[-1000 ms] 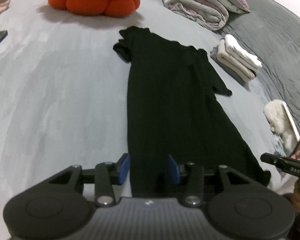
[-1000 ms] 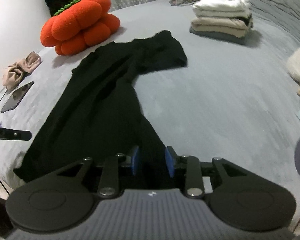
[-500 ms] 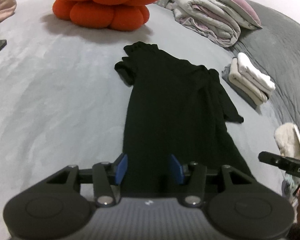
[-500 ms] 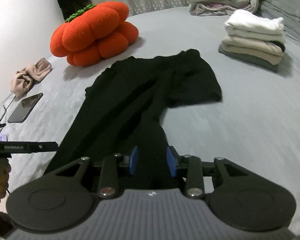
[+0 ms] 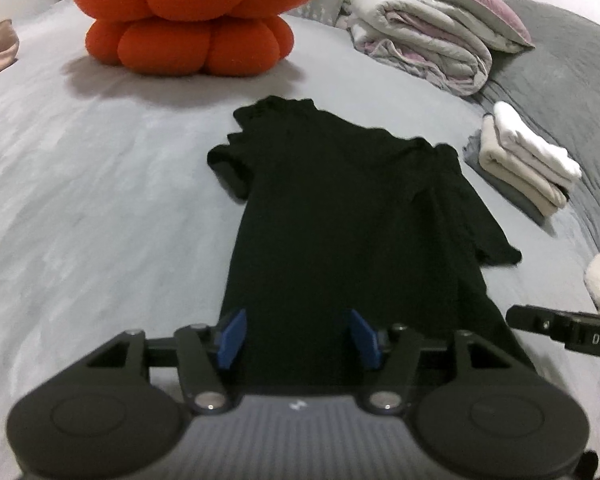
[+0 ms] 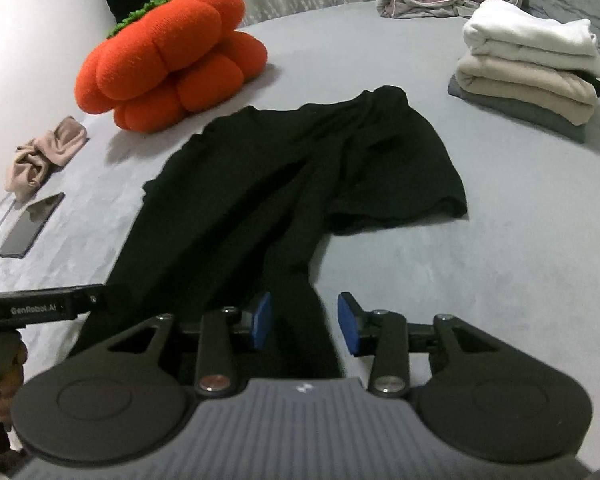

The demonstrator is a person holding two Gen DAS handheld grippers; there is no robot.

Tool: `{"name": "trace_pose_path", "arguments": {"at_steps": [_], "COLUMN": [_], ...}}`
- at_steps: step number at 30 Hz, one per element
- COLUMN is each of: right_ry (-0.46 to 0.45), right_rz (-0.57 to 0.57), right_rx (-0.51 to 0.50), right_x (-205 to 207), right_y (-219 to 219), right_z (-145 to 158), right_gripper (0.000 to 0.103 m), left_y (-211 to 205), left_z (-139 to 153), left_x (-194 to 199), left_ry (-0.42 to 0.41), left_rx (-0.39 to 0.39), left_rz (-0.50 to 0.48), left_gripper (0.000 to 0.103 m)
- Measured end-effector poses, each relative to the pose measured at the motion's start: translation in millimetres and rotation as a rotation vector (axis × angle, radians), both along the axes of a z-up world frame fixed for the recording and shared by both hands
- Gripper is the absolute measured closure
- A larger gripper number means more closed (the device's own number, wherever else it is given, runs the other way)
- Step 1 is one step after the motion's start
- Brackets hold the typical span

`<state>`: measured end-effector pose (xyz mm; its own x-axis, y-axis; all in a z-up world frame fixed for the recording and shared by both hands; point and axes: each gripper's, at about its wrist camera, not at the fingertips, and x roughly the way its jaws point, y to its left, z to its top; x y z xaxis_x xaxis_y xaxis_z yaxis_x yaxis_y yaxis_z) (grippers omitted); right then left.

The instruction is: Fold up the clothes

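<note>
- A dress [image 5: 340, 216] is laid flat along the bed [image 5: 80, 208], neck end far, hem end under both hand-held grippers.
- The left hand-held gripper [image 5: 298, 338] is set over the hem's left part; the right hand-held gripper [image 6: 303, 322] over its right edge, jaws opening, cloth between them.
- A pumpkin cushion [image 5: 192, 16] is placed beyond the neck end.
- A stack of folded clothes [image 6: 528, 68] is set right of the dress, apart.
- A rolled blanket [image 5: 420, 52] lies behind that stack.
- A phone [image 6: 32, 226] and crumpled cloth [image 6: 46, 152] are left of the dress.

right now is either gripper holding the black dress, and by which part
Nothing is held. The black dress lies on the bed with its bottom hem between each gripper's blue pads, but the left gripper and right gripper are opening, pads clear of the cloth.
</note>
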<state>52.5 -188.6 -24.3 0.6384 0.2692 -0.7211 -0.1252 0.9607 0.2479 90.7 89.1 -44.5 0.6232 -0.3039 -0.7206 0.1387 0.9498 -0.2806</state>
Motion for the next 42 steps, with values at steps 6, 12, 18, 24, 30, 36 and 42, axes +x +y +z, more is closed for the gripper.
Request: {"name": "trace_pose_path", "arguments": {"at_steps": [6,12,18,24,30,36,42], "right_ry": [-0.012,0.009,0.016,0.013,0.01,-0.005,-0.025], "right_rz": [0.003,-0.004,-0.042,-0.046,-0.045,-0.059,-0.071], "right_rx": [-0.018,-0.033,0.004,-0.002,0.003,0.003,0.012], "right_x": [15,33,43,48,50,47,46], "right_y": [0,-8,-18,-18,-19,-22,-27], "right_z": [-8,-19,-21,-24,-23,-18,-13], "right_gripper": [0.061,0.061,0.061,0.061,0.061,0.061,0.061], "left_y": [16,45,57,58,41,3,-40], "left_z": [-4,-4,-14,-16,-8,20,14], "left_x": [24,61,99,125,129,119,113], "left_ry": [0.025,0.043,0.053,0.053,0.007,-0.093,-0.042], "left_rx": [-0.079,-0.158,-0.242,-0.286,-0.225,-0.257,-0.197], "left_rz": [0.06,0.15,0.198,0.255,0.237,0.041,-0.178], "left_gripper": [0.044,0.046,0.053,0.074,0.099,0.099,0.098]}}
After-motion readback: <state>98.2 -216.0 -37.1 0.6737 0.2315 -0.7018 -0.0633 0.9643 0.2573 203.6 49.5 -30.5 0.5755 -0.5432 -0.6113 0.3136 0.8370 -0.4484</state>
